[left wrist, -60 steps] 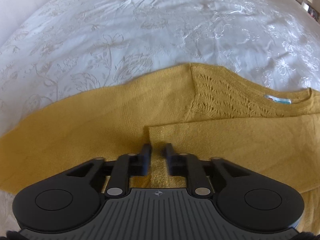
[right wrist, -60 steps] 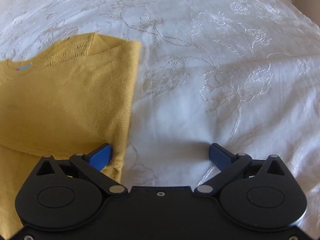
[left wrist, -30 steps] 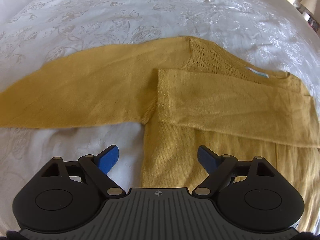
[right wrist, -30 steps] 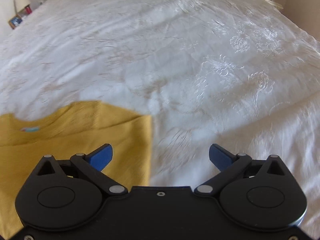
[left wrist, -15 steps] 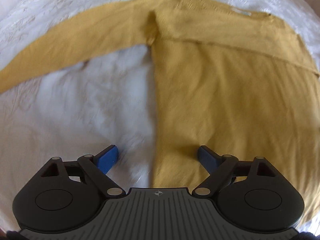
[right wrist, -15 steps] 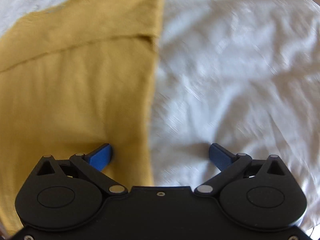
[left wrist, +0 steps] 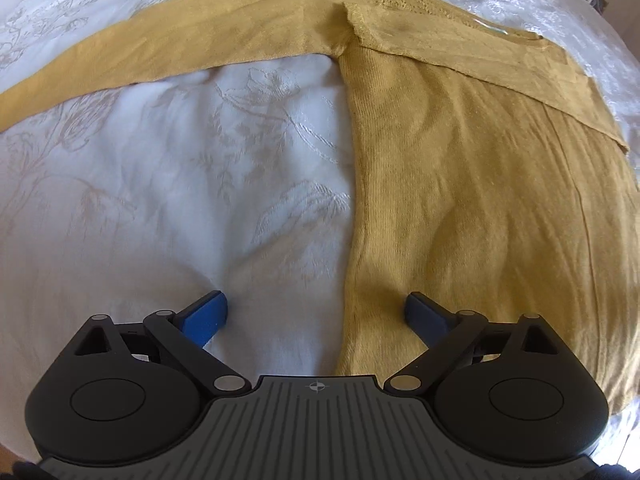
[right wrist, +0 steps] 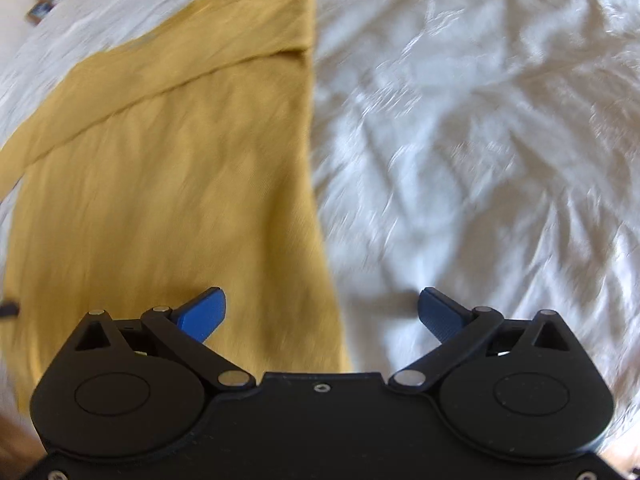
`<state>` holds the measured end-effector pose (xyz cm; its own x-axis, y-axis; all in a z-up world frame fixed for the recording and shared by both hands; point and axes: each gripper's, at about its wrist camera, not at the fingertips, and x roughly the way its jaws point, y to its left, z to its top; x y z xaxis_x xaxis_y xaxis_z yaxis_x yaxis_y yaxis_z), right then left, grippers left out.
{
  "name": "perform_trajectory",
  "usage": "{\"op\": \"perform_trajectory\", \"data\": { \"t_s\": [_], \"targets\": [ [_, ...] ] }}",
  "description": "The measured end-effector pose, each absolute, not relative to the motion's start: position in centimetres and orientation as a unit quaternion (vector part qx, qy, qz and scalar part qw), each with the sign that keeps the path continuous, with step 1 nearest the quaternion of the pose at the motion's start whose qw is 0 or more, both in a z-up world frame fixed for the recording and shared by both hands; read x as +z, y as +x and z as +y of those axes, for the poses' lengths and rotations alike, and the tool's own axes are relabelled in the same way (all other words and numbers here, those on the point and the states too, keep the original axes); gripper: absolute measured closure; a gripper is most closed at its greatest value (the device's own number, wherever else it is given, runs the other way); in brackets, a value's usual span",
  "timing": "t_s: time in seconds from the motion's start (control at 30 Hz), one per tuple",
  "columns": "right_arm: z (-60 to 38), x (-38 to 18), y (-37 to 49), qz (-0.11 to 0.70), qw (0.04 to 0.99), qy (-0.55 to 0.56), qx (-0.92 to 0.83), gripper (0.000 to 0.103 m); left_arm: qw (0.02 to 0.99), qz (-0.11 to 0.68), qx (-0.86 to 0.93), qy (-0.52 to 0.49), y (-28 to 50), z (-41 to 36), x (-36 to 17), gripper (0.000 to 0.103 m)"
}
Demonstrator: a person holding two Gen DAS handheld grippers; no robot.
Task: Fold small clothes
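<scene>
Bed under a white embroidered cover carries the mustard sweater, spread flat. Its right sleeve already lies folded across the chest; the left sleeve stretches out sideways, not yet folded, and the body looks unfolded too, so I'd say barely a third done. Left gripper and right gripper each hover spread wide over a side edge near the hem, holding nothing
</scene>
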<state>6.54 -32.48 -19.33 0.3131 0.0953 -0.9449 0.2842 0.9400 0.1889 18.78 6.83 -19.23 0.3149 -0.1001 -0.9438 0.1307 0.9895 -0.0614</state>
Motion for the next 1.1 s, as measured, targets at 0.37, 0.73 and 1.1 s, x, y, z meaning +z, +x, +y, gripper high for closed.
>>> {"op": "perform_trajectory", "data": {
  "t_s": [0.37, 0.73, 1.1],
  "targets": [
    [-32.0, -21.5, 2.1, 0.616, 0.773, 0.15, 0.039, 0.061, 0.811, 0.585, -0.01, -0.026, 13.4, 5.2, -17.9, 0.006],
    [-33.0, -22.3, 1.0, 0.628, 0.764, 0.145, 0.036, 0.09, 0.833, 0.549, 0.035, -0.052, 11.2, 4.2, -15.2, 0.006],
    [-34.1, -15.7, 2.8, 0.551, 0.824, 0.13, 0.038, 0.013, 0.846, 0.519, 0.084, -0.087, 13.5, 8.8, -13.9, 0.006]
  ]
}}
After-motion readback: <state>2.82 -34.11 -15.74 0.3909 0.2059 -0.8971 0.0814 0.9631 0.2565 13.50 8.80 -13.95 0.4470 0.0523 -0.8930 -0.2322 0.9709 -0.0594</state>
